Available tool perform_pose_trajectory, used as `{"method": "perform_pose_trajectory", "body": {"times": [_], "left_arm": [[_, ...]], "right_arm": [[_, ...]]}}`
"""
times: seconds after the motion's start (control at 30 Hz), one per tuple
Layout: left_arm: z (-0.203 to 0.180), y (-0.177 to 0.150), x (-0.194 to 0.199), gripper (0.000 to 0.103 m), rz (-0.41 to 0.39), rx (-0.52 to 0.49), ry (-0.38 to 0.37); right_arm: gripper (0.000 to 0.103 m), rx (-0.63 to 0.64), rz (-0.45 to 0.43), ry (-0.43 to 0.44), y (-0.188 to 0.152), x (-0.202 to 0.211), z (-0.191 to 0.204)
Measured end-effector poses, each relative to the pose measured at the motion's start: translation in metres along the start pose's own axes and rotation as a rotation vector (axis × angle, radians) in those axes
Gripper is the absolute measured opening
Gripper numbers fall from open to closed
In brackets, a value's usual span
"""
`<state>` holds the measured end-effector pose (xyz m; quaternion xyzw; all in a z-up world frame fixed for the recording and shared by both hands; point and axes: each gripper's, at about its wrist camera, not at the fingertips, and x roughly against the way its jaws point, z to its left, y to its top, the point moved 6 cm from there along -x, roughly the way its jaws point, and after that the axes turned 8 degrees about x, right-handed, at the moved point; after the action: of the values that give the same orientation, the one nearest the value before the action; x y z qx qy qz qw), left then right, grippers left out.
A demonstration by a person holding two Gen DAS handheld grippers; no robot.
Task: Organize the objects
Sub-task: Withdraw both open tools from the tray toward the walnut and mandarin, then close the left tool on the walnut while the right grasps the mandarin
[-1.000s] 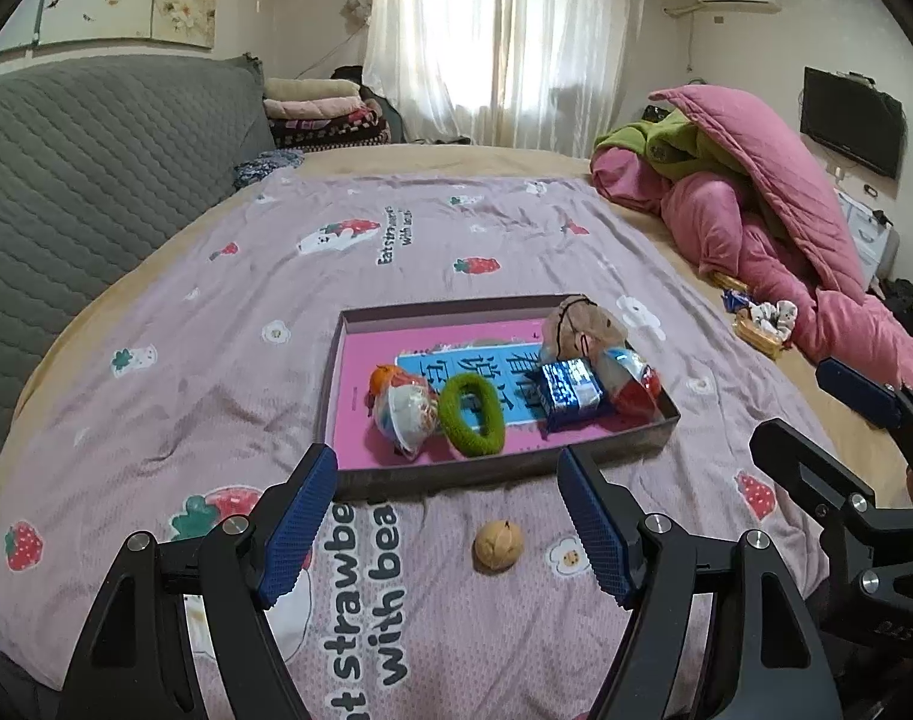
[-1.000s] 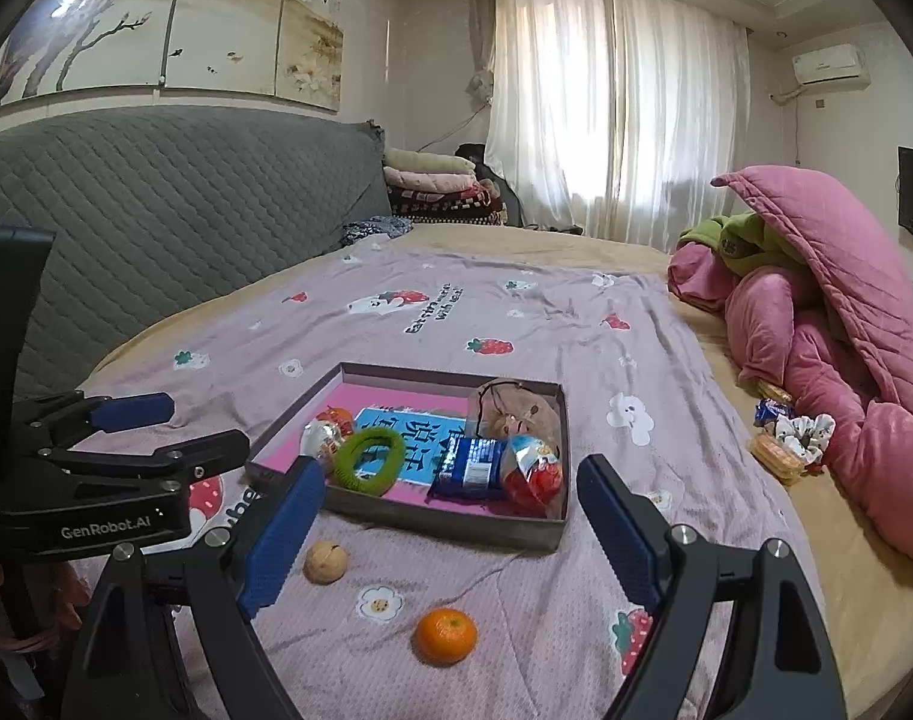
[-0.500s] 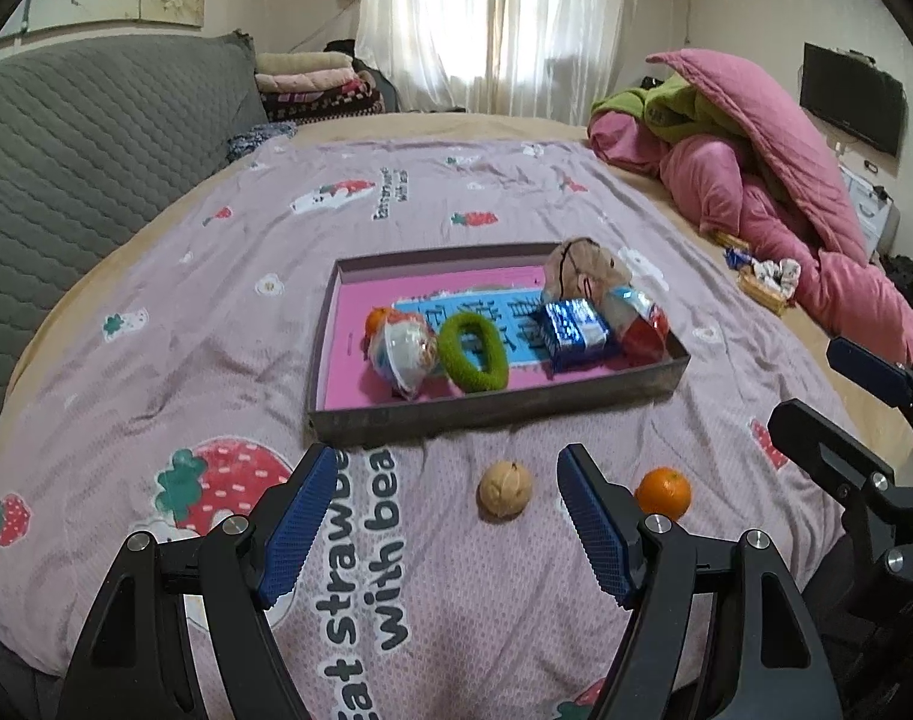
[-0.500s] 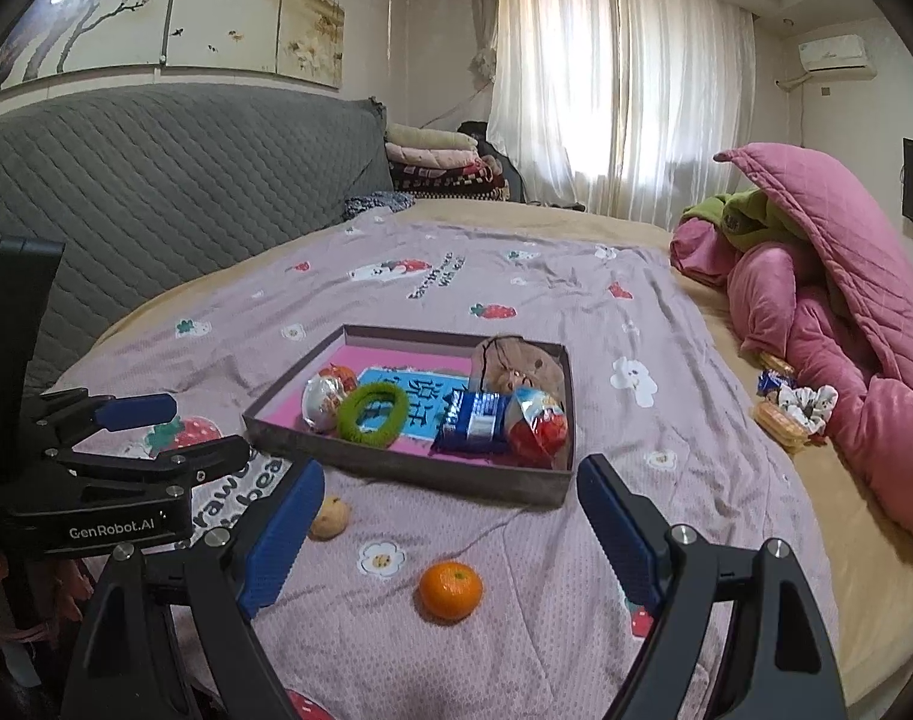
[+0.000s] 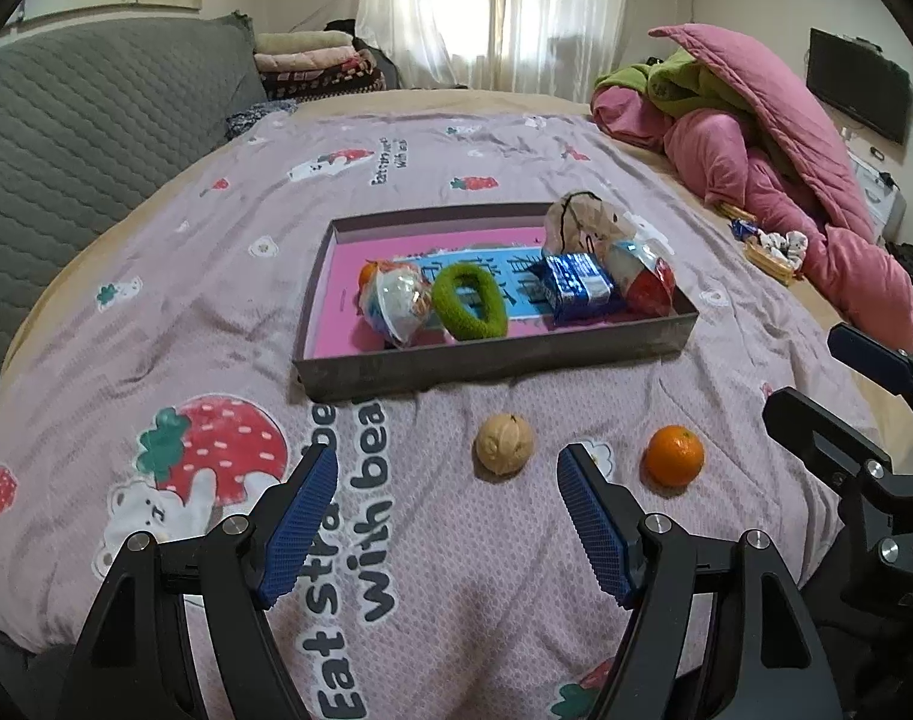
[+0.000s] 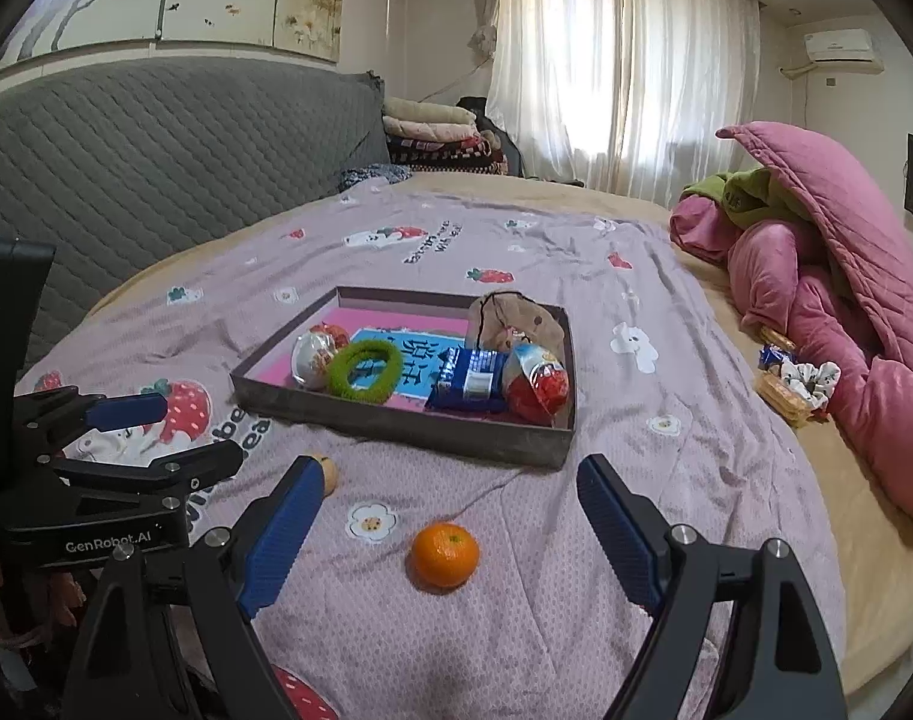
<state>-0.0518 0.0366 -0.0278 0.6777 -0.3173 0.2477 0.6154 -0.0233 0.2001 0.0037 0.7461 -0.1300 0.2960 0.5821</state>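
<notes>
Matt cloth bedsheet (image 5: 216, 312), fuzzy green hair tie (image 5: 469, 302) (glossy snack wrappers (image 5: 578, 288))

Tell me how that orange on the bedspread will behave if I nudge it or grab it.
The orange is round and sits loose on the soft bedspread, so a nudge would probably roll it, though the fabric may slow it. It looks firm enough for a gentle squeeze. Its smooth, curved peel might slip off-centre between the pads.

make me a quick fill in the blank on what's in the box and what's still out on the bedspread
1. The fuzzy ring in the shallow grey cardboard box is coloured ____.
2. The small round orange fruit lies ____ the box, on the lilac printed bedspread.
3. Beside the fruit lies a tan wrinkled ____.
4. Both tools' jaws hold ____.

Missing words: green; outside; walnut; nothing
</notes>
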Motion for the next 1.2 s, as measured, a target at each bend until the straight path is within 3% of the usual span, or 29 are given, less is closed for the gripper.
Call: {"method": "perform_pose_trajectory", "body": {"times": [0.7, 1.03, 1.2], "left_arm": [[0.001, -0.031, -0.035, 0.077, 0.072, -0.007, -0.009], [-0.012, -0.025, -0.072, 0.077, 0.102, -0.017, -0.041], [-0.018, -0.018, -0.085, 0.076, 0.102, -0.016, -0.064]], "right_arm": [[0.086, -0.004, 0.144, 0.03, -0.05, -0.039, 0.011], [0.085, -0.042, 0.207, 0.05, -0.066, -0.069, 0.007], [0.078, -0.048, 0.229, 0.053, -0.067, -0.082, 0.006]]}}
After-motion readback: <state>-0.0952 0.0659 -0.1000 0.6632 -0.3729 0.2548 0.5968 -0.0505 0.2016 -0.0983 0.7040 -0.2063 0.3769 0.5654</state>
